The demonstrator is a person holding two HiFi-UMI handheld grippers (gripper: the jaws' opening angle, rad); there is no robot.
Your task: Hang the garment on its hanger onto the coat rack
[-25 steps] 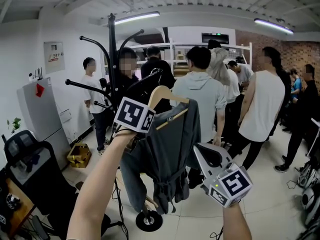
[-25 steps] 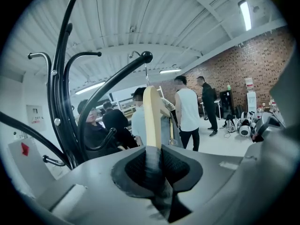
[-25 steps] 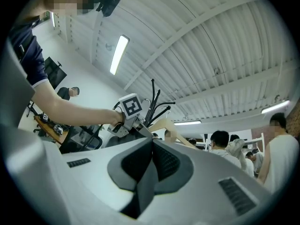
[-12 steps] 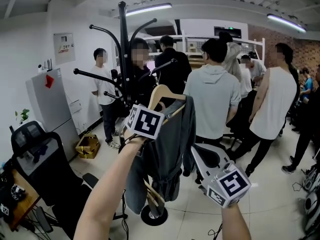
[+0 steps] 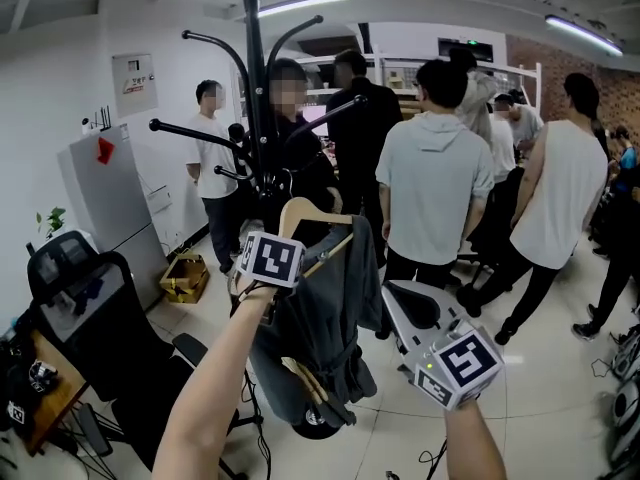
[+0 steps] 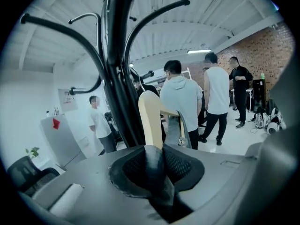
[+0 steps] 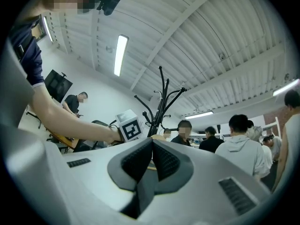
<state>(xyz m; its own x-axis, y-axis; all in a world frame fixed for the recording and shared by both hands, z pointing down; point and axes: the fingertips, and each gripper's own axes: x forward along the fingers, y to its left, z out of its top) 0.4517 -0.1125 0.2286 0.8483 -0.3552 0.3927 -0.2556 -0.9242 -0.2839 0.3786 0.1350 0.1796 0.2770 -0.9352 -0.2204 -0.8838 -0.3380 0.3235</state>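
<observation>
A black coat rack (image 5: 258,118) with curved arms stands ahead, left of centre. A grey garment (image 5: 335,308) hangs on a wooden hanger (image 5: 305,213) right in front of the pole. My left gripper (image 5: 290,243) holds the hanger's left arm just below the rack's lower arms. In the left gripper view the hanger (image 6: 150,118) sticks up from between the pads of the left gripper (image 6: 154,149), whose jaws are opening, with the rack pole (image 6: 117,69) right behind. My right gripper (image 5: 395,296) sits lower right, shut and empty, beside the garment; the right gripper (image 7: 151,144) looks toward the rack (image 7: 161,102).
Several people stand close behind the rack and to its right. A black office chair (image 5: 85,313) and a desk corner (image 5: 40,388) are at the lower left. A grey cabinet (image 5: 105,218) and a cardboard box (image 5: 185,276) stand by the left wall.
The rack now looms nearer and higher in the head view. My left gripper, hanger and garment have dropped slightly and shifted left against the pole. The right gripper stays low at the right.
</observation>
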